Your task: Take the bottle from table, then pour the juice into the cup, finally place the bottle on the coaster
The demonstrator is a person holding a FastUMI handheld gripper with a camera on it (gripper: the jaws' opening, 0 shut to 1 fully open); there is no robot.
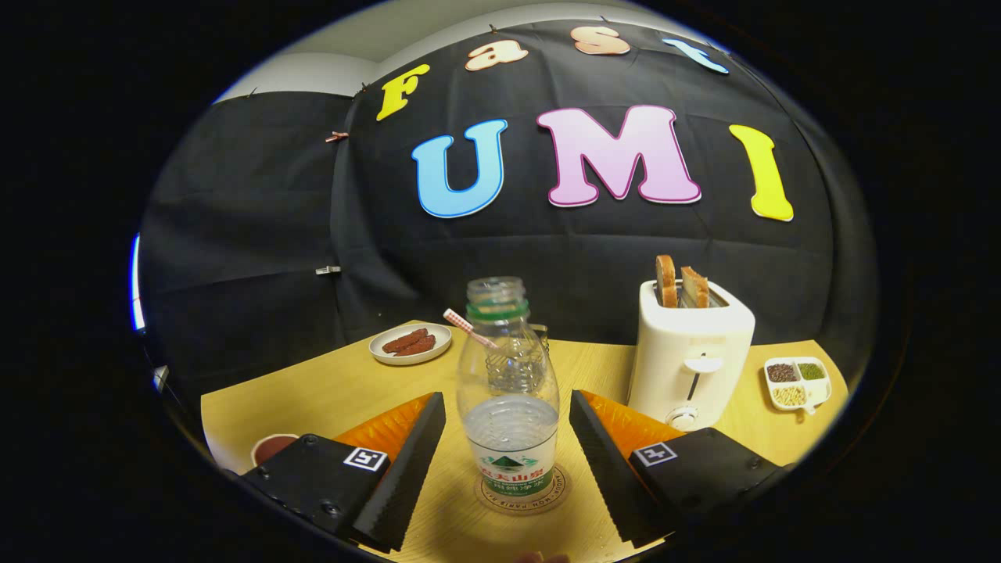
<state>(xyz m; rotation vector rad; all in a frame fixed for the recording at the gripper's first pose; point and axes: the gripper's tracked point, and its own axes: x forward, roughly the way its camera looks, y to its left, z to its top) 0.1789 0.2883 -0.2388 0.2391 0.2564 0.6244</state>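
Bottle [510,391] upright on coaster [522,494] — gripper [507,453] fingers apart, not touching.

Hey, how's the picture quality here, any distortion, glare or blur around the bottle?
Gripper view: strong fisheye bending, so the table edge curves; the bottle on the coaster is sharp, with soft highlights on its clear plastic; the open tool straddles it without touching; lighting is even.
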